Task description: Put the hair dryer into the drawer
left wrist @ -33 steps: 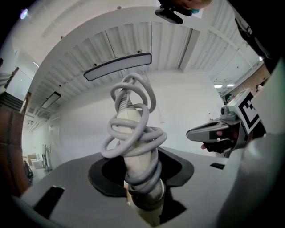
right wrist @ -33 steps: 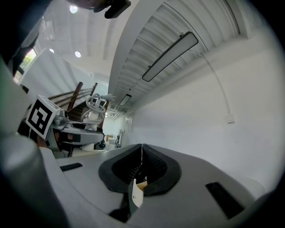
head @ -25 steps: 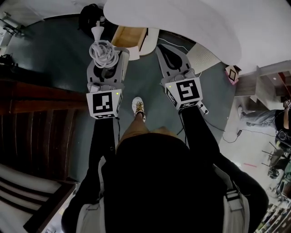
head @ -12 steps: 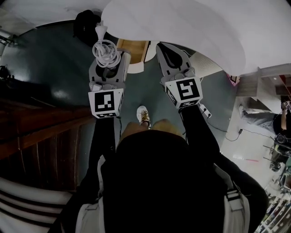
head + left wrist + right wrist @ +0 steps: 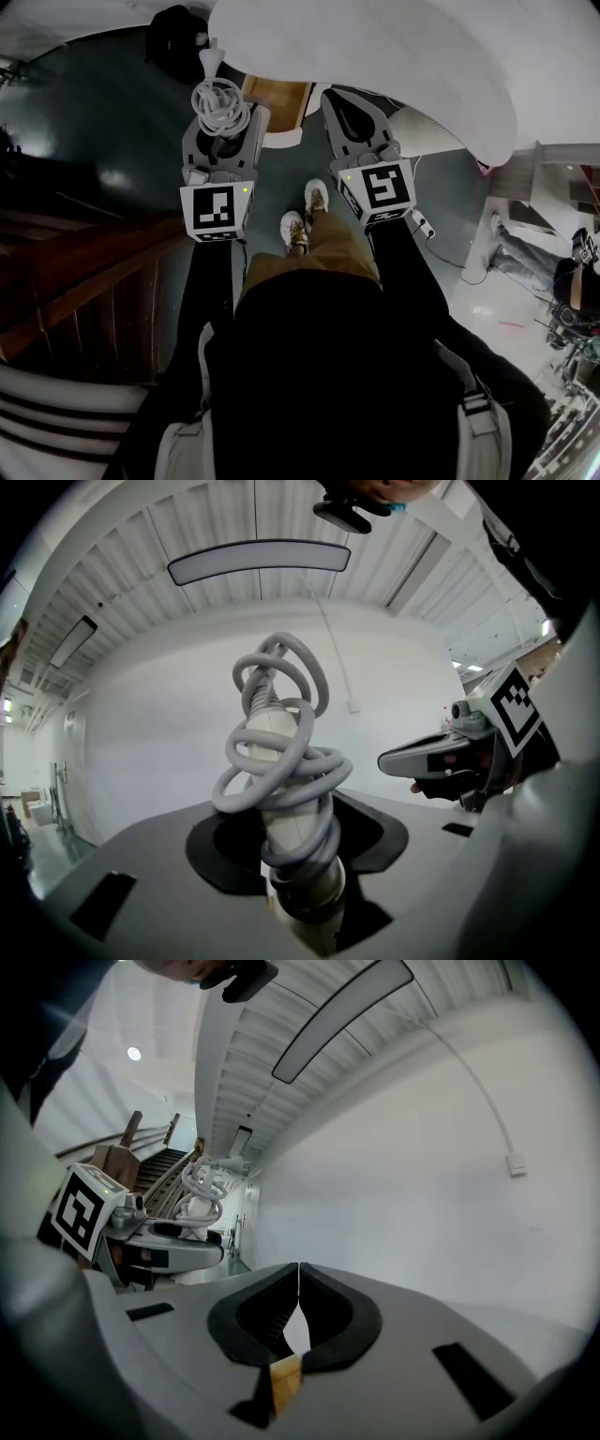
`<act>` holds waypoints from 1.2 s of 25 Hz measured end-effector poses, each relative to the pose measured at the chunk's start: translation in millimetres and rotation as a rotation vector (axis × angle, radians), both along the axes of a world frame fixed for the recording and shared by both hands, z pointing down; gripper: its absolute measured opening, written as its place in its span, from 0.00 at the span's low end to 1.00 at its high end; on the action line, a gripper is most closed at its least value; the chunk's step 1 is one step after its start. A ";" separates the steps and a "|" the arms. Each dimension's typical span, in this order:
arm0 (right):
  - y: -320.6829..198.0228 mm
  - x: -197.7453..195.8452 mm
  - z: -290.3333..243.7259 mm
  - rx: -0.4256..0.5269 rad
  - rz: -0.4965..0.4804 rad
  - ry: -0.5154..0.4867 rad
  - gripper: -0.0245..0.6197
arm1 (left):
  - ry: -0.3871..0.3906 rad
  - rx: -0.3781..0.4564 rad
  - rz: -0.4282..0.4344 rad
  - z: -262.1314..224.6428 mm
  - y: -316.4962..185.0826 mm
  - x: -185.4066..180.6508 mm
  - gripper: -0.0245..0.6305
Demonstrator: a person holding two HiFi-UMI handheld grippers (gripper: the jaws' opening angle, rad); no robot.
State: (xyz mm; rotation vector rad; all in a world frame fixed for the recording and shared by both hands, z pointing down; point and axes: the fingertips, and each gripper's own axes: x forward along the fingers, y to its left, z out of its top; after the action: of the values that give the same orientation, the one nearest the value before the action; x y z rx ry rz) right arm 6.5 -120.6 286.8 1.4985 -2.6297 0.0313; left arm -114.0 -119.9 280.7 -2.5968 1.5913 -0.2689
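Note:
A white hair dryer [image 5: 219, 97] with its grey cord coiled round the handle stands up between the jaws of my left gripper [image 5: 223, 120], which is shut on it. In the left gripper view the wrapped handle [image 5: 281, 780] rises from the left gripper [image 5: 302, 860] against a white wall. My right gripper [image 5: 337, 99] is shut and holds nothing; its pads meet in the right gripper view [image 5: 298, 1286]. An open wooden drawer [image 5: 279, 92] sits under the white tabletop [image 5: 403, 56], just ahead of and between both grippers.
Dark wooden stairs [image 5: 84, 281] run along the left. A black bag [image 5: 173, 42] lies on the floor at top left. A power strip [image 5: 419, 225] and cable lie at the right, where another person [image 5: 534, 246] sits. My shoes [image 5: 305, 216] stand on the grey floor.
Both grippers have moved forward toward the drawer and table, the left still holding the hair dryer. A second shoe has stepped forward into view.

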 end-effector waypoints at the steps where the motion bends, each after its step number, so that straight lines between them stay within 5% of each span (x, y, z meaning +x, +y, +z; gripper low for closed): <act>1: -1.9 0.4 4.1 -0.008 -0.006 -0.002 0.08 | -0.003 -0.006 -0.005 2.9 -1.2 0.2 0.34; 17: -78.1 -26.9 94.9 -0.143 -0.112 0.011 0.08 | -0.055 -0.161 -0.046 97.0 -52.2 -8.5 0.34; 30: -113.3 -7.2 150.2 -0.273 -0.144 0.030 0.08 | -0.220 -0.327 -0.001 175.9 -74.5 24.5 0.34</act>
State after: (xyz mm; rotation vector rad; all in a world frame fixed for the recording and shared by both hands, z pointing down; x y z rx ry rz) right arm -0.7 -233.8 437.1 1.2110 -2.5755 0.3372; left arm -89.6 -194.4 456.6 -2.6723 1.5846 -0.8497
